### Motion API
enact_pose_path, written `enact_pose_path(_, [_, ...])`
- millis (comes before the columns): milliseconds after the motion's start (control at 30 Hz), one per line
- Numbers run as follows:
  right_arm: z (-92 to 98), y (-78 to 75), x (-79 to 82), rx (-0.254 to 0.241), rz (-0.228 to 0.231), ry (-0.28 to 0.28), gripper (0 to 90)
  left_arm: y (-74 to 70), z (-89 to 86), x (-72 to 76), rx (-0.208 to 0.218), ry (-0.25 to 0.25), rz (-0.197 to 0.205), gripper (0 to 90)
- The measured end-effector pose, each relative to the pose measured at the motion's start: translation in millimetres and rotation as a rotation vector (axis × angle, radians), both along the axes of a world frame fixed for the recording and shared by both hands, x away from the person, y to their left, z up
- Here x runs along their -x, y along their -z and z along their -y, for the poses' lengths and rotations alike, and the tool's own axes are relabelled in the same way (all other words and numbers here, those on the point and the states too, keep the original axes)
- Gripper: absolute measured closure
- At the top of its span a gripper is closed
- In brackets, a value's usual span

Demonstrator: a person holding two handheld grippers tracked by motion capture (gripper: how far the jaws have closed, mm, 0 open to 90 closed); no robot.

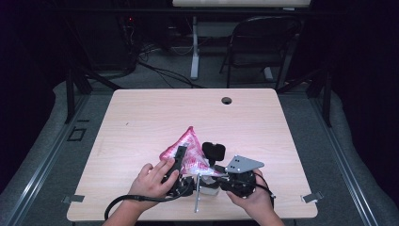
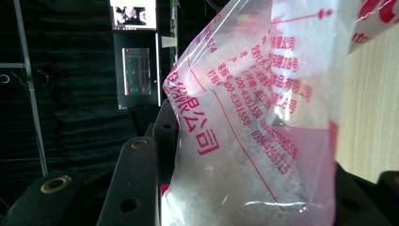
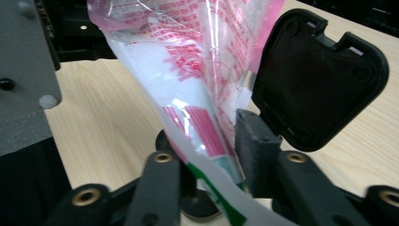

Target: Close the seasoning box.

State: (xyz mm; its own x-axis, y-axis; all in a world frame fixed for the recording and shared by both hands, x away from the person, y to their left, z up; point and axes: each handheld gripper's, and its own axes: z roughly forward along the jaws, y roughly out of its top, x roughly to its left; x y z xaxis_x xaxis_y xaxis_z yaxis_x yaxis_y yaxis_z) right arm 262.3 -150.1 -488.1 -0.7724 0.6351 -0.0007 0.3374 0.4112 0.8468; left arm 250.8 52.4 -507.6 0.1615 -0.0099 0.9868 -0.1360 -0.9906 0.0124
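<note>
Both hands sit low by the table [image 1: 141,113] edge. Left gripper [image 1: 178,157] fingers squeeze the pink bag [image 1: 187,146] (white bits inside), held up. Right gripper [image 3: 207,165] fingers stand open around its bottom.

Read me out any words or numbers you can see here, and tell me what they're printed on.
Plastic bag, red print, left gripper view:
"400-6351558"
"0394-4298715"
Chinese characters "有限公司"
"18号"
The other Chinese lines are too small or creased to read.
Bag in the right gripper view: red print too blurred to read.
</note>
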Motion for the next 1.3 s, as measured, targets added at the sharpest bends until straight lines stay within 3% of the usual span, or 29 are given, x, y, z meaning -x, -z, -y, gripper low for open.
enact_pose_path(333, [1.1, -3.3, 1.3, 0.013, -0.007, -0.021, 89.3, 1.5, 1.6, -1.6, 0.001, 0.001, -0.014, 61.9])
enact_pose_path(733, [-2.1, -8.0, 4.7, 0.011, -0.003, -0.028, 90.0, 1.3, 1.2, -2.7, -0.009, -0.006, -0.014, 63.1])
enact_pose_path(967, [-1.9, -11.8, 6.4, -0.01, 0.005, -0.029, 90.0, 2.3, 2.0, -3.4, 0.011, -0.016, -0.015, 63.7])
enact_pose_path(1167, [-2.1, -13.8, 6.7, -0.024, 0.004, -0.035, 90.0, 3.3, 2.3, -5.7, 0.021, 0.001, 0.011, 64.2])
enact_pose_path(1300, [-2.8, -14.1, 7.2, -0.027, 0.006, -0.035, 90.0, 3.0, 2.5, -5.2, 0.02, -0.019, -0.005, 64.5])
